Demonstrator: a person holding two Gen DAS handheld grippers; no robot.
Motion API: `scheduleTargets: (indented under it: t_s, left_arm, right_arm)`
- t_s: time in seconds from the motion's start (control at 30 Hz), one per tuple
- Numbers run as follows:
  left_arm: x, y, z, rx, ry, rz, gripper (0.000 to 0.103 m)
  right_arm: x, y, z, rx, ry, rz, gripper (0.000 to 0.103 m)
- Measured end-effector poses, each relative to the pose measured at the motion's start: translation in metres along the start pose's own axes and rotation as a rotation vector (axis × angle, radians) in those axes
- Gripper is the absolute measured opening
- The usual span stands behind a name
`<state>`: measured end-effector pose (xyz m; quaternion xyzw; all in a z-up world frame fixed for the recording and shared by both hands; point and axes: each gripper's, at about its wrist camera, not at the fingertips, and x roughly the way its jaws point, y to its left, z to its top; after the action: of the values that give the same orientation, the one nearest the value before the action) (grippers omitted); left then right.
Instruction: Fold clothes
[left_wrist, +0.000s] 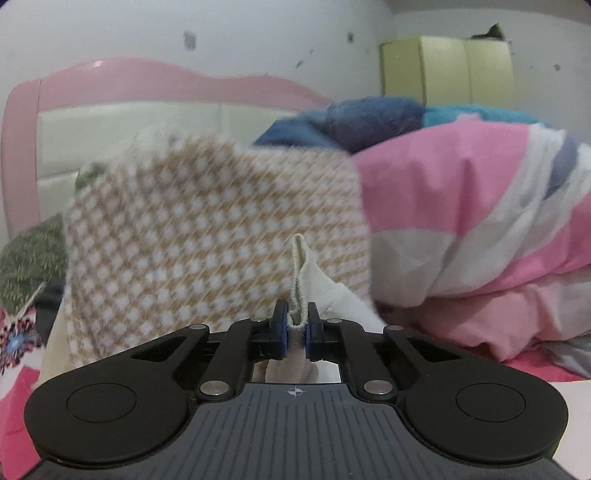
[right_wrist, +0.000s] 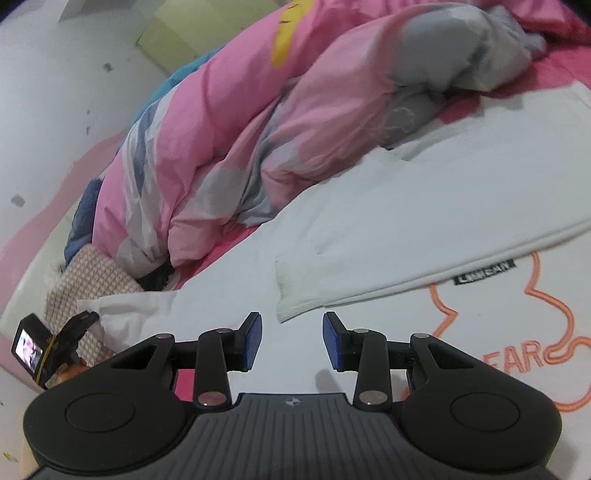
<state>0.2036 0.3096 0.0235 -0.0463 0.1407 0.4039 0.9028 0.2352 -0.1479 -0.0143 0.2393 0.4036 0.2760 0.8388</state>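
Observation:
A white sweatshirt (right_wrist: 424, 221) with an orange bear outline (right_wrist: 535, 325) lies spread on the bed, one sleeve folded across it and its cuff (right_wrist: 291, 295) pointing toward me. My right gripper (right_wrist: 292, 332) hovers open just short of that cuff, with nothing between its blue pads. My left gripper (left_wrist: 296, 314) is shut on a ribbed edge of the white sweatshirt (left_wrist: 314, 280), which sticks up between the fingers. In the right wrist view the left gripper (right_wrist: 86, 316) shows at the far left, pinching a lifted corner of the garment.
A bunched pink, white and grey duvet (right_wrist: 240, 129) lies along the far side of the garment. A beige checked pillow (left_wrist: 214, 229) leans on the pink headboard (left_wrist: 129, 81). A blue blanket (left_wrist: 351, 118) sits behind, with a yellow cabinet (left_wrist: 447, 70) by the wall.

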Motion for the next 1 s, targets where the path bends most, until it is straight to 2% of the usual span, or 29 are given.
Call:
scheduleTargets:
  t_s: [0.1, 0.23, 0.33, 0.43, 0.63, 0.7, 0.77, 0.83, 0.87, 0.9, 1.0]
  left_arm:
    - [-0.03, -0.02, 0.012, -0.011, -0.062, -0.092, 0.006]
    - [-0.087, -0.074, 0.03, -0.026, -0.117, -0.328, 0.006]
    - [-0.13, -0.126, 0.03, -0.01, -0.11, -0.523, 0.006]
    - [-0.159, -0.19, 0.019, 0.03, -0.065, -0.693, 0.006]
    - [-0.168, -0.247, -0.033, 0.12, 0.074, -0.84, 0.007]
    - [-0.171, -0.266, -0.051, 0.15, 0.121, -0.888, 0.01]
    - [-0.174, -0.285, -0.068, 0.181, 0.169, -0.936, 0.018]
    - [-0.177, -0.304, -0.086, 0.212, 0.217, -0.983, 0.03]
    - [-0.178, -0.311, -0.093, 0.223, 0.237, -1.005, 0.039]
    - [-0.179, -0.301, -0.091, 0.205, 0.232, -1.012, 0.048]
    - [-0.181, -0.268, -0.077, 0.153, 0.202, -1.014, 0.067]
  right_arm:
    - [-0.008, -0.011, 0.003, 0.019, -0.022, 0.007, 0.039]
    - [-0.02, -0.027, 0.014, 0.045, -0.059, 0.016, 0.039]
    - [-0.033, -0.048, 0.022, 0.082, -0.104, 0.024, 0.039]
    - [-0.045, -0.076, 0.027, 0.146, -0.152, 0.035, 0.039]
    - [-0.068, -0.127, 0.035, 0.238, -0.234, 0.038, 0.039]
    - [-0.074, -0.14, 0.036, 0.26, -0.252, 0.031, 0.039]
    - [-0.078, -0.156, 0.037, 0.312, -0.256, 0.051, 0.04]
    - [-0.078, -0.169, 0.035, 0.378, -0.252, 0.093, 0.04]
    - [-0.077, -0.173, 0.035, 0.401, -0.25, 0.108, 0.04]
    - [-0.077, -0.177, 0.035, 0.421, -0.248, 0.121, 0.04]
    - [-0.072, -0.177, 0.034, 0.444, -0.235, 0.148, 0.04]
